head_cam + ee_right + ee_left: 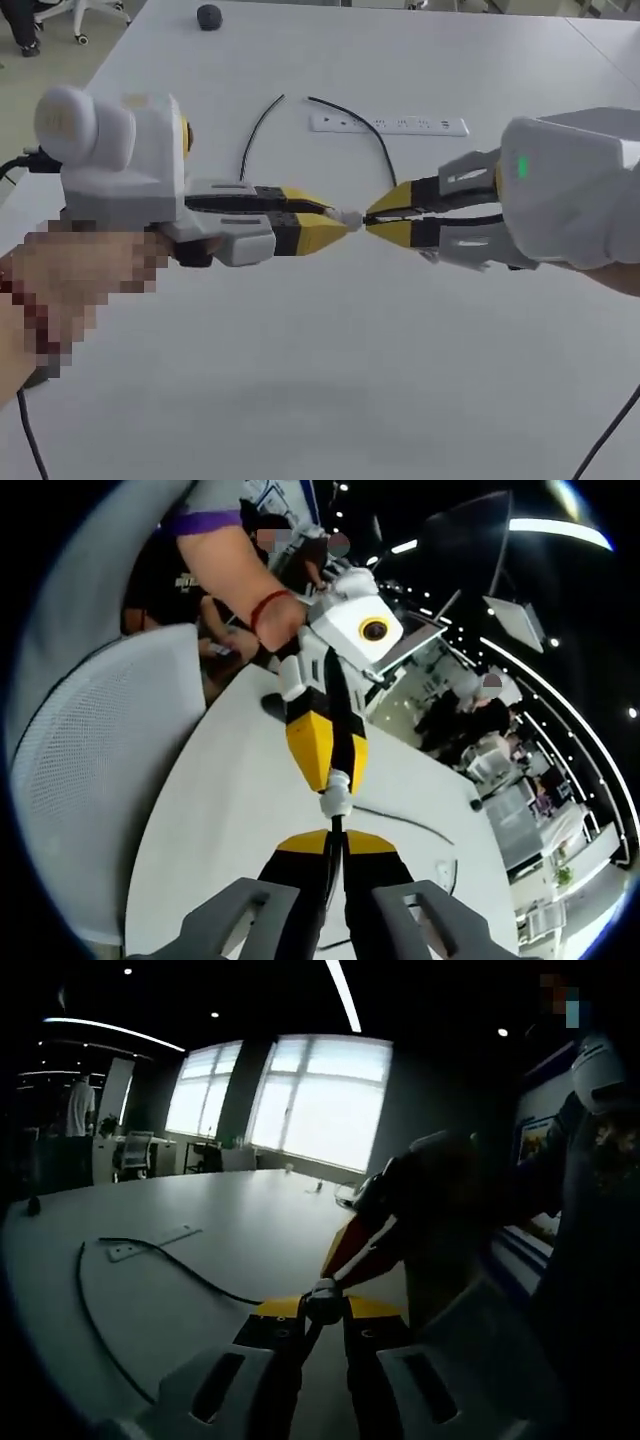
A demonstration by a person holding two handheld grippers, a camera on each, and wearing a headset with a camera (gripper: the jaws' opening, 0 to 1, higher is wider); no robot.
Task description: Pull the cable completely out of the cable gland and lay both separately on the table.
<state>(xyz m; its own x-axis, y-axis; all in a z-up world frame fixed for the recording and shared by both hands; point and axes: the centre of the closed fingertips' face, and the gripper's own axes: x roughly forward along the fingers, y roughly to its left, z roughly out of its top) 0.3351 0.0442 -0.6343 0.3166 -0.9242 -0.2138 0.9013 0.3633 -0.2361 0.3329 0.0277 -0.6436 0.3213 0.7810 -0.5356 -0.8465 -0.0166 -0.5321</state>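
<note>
cable gland (347,217) half covered, cable (372,133) end hidden

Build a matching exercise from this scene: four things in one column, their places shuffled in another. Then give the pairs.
1 cable gland
2 cable
3 power strip
4 dark round object

A at the far end of the table
B pinched by the right gripper
C flat on the table, beyond both grippers
D in the tips of the left gripper

Pairs: 1-D, 2-B, 3-C, 4-A
</note>
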